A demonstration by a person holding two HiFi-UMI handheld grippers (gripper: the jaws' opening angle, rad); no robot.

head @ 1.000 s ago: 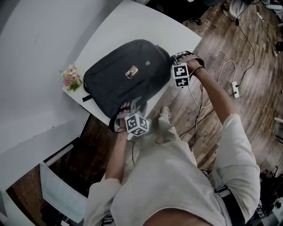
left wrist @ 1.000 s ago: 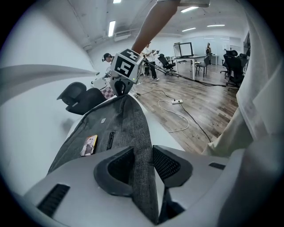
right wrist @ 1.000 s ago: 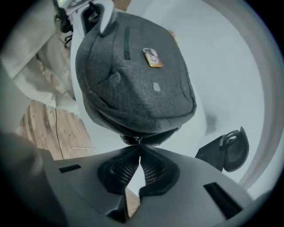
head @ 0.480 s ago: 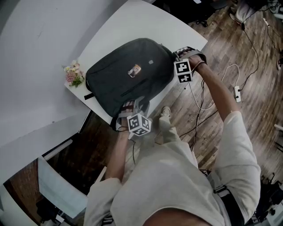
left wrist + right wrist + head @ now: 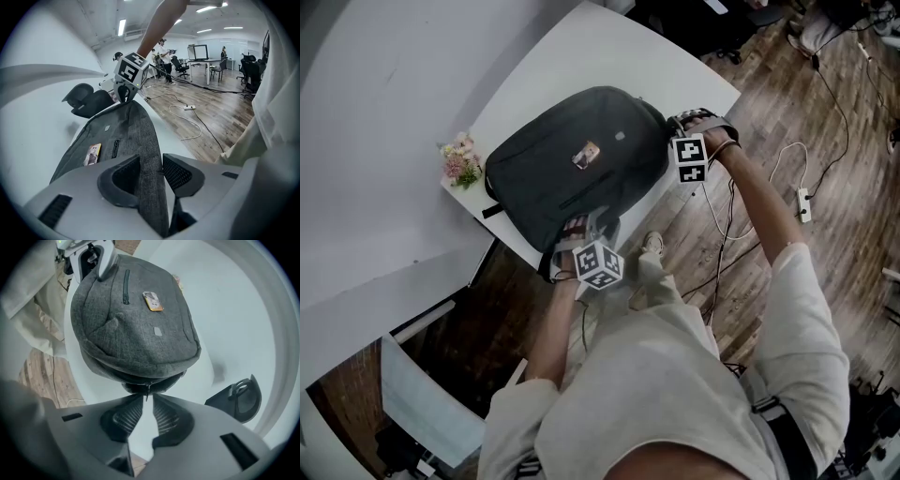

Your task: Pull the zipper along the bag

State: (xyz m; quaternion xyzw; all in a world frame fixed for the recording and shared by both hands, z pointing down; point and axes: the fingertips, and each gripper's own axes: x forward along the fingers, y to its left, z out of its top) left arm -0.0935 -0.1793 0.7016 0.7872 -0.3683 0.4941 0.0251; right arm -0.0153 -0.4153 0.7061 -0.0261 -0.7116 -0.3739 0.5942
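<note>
A dark grey backpack point(image 5: 572, 164) lies on the white table point(image 5: 581, 56). My left gripper point(image 5: 581, 228) is at its near edge. In the left gripper view a fold of the bag's fabric point(image 5: 150, 154) fills the gap in the left gripper point(image 5: 151, 171) and touches both pads, though the jaws have just been opening. My right gripper point(image 5: 679, 122) is at the bag's right end. In the right gripper view its point(image 5: 146, 405) jaws have just been opening. The small zipper pull point(image 5: 147, 393) hangs at the tips, and white table shows between the pads.
A small bunch of flowers point(image 5: 459, 161) sits at the table's left corner. A black holder point(image 5: 236, 397) stands on the table beyond the bag's end. Cables and a power strip point(image 5: 803, 199) lie on the wooden floor to the right. The table edge runs under both grippers.
Both grippers and the backpack keep their places; only the head view has shifted slightly.
</note>
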